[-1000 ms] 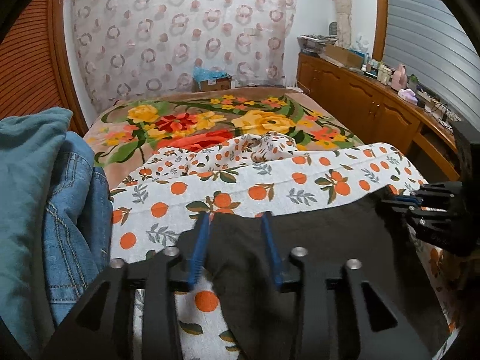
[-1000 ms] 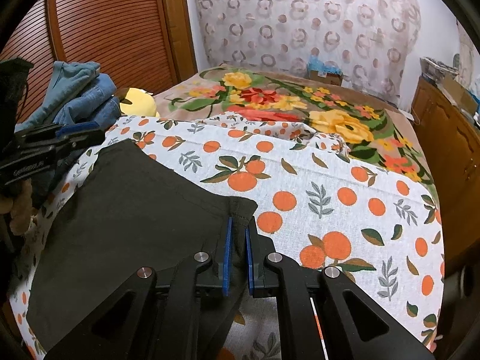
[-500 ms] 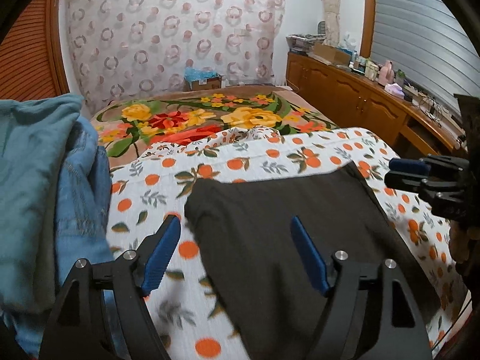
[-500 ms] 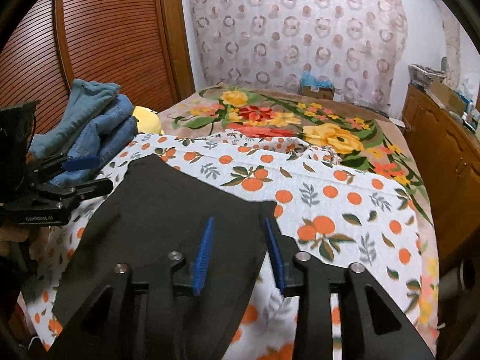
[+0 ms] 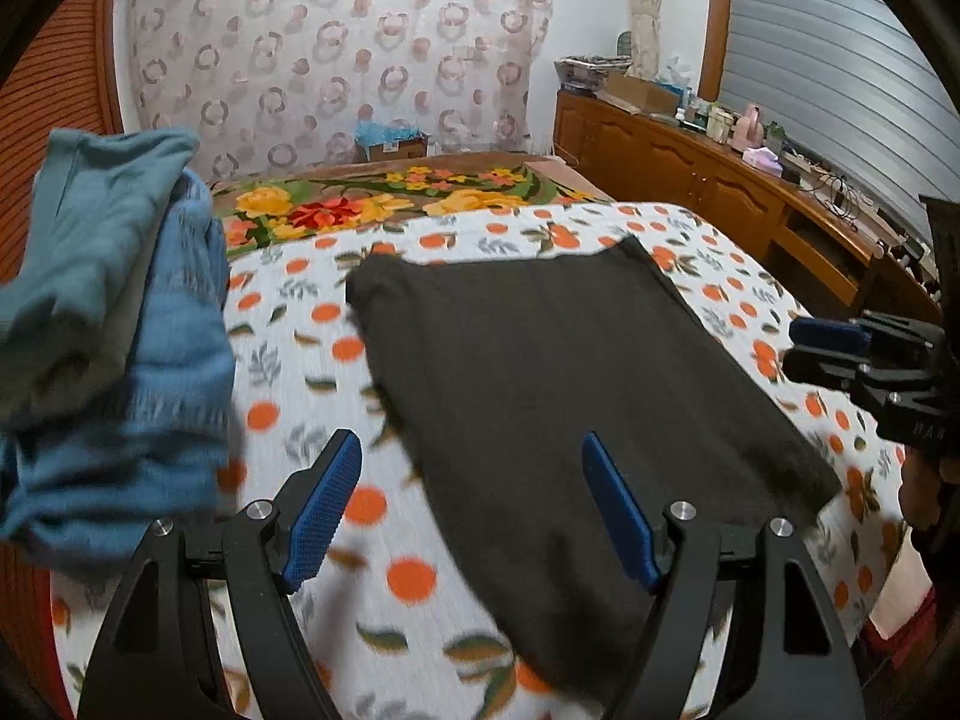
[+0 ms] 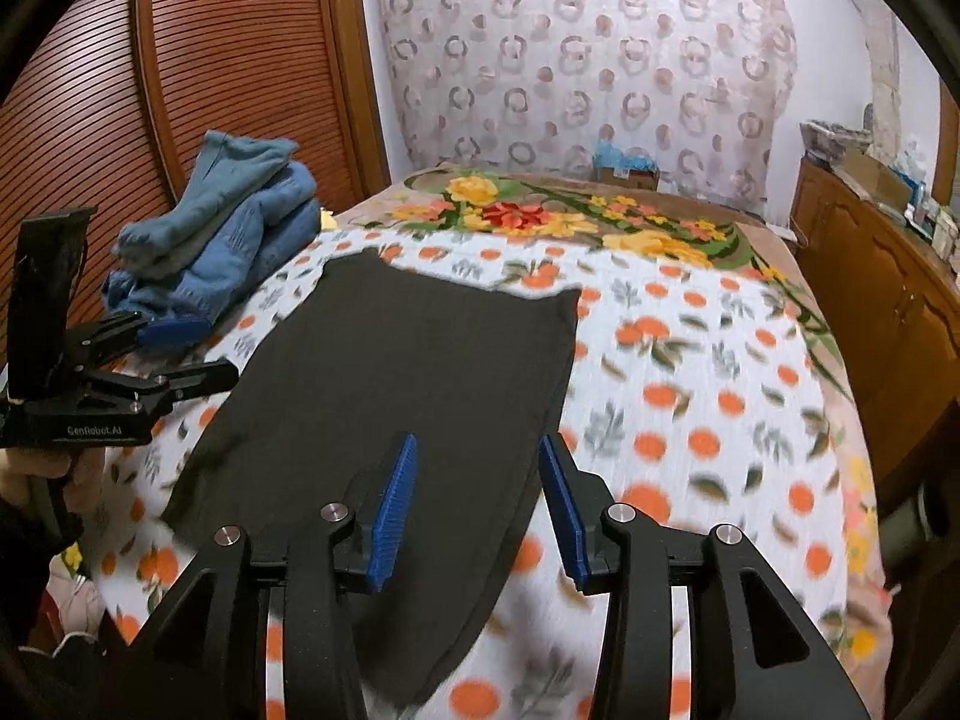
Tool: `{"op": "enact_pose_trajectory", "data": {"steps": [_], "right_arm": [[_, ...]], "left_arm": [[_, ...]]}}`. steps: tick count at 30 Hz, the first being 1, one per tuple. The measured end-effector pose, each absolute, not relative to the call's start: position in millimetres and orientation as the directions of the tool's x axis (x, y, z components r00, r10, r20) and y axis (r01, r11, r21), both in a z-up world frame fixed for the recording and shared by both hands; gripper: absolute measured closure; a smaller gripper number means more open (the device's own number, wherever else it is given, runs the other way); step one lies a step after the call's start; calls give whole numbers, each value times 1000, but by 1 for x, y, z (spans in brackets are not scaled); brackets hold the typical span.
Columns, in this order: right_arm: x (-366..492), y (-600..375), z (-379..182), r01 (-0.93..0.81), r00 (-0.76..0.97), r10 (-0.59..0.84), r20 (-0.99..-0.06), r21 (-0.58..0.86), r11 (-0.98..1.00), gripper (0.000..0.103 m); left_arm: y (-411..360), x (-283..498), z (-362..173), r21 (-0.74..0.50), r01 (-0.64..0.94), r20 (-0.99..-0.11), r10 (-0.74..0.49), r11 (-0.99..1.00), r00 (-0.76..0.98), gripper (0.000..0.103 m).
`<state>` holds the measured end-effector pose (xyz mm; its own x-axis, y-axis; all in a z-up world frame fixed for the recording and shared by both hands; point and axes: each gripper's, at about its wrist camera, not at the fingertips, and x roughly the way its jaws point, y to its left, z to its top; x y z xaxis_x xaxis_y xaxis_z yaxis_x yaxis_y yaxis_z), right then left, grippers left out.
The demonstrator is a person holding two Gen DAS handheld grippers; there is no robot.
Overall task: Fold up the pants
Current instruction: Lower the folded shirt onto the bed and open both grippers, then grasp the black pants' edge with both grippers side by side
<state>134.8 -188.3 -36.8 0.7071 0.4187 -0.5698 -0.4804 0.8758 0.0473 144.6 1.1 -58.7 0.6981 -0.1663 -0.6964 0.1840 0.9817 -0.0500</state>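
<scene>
Dark folded pants (image 5: 540, 372) lie flat on the orange-print sheet (image 5: 288, 372); they also show in the right wrist view (image 6: 390, 396). My left gripper (image 5: 471, 504) is open and empty, held above the near left part of the pants. My right gripper (image 6: 477, 498) is open and empty, above the near right edge of the pants. The right gripper shows at the right of the left wrist view (image 5: 840, 348), and the left gripper shows at the left of the right wrist view (image 6: 186, 354).
A pile of blue jeans and teal clothes (image 6: 228, 228) sits at the bed's left edge (image 5: 108, 324). A floral blanket (image 6: 558, 222) covers the far bed. A wooden cabinet (image 6: 888, 312) runs along the right. A slatted wooden door (image 6: 180, 90) stands left.
Both grippers let go of the pants' far corners, opened wide and pulled back toward me. The pants now lie flat on the sheet.
</scene>
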Motion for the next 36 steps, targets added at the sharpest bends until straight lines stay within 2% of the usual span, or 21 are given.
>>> {"op": "enact_pose_trajectory", "data": {"steps": [15, 26, 31, 33, 36], "right_arm": [[88, -197, -62, -447, 683, 423, -595, 118, 887, 59], [89, -195, -75, -413, 687, 395, -610, 120, 903, 59], [85, -193, -78, -411, 703, 388, -597, 105, 906, 61], [83, -194, -79, -416, 701, 397, -592, 112, 902, 63], [82, -195, -80, -434, 692, 421, -586, 128, 892, 74]], "left_arm": [[-10, 92, -77, -83, 205, -715, -202, 975, 669, 26], [-6, 86, -93, -65, 178, -748, -166, 982, 643, 27], [-8, 86, -96, -75, 164, -749, -164, 984, 642, 33], [-9, 85, -96, -77, 166, -747, -167, 983, 643, 39], [-12, 82, -95, -90, 172, -743, -181, 981, 644, 51]]}}
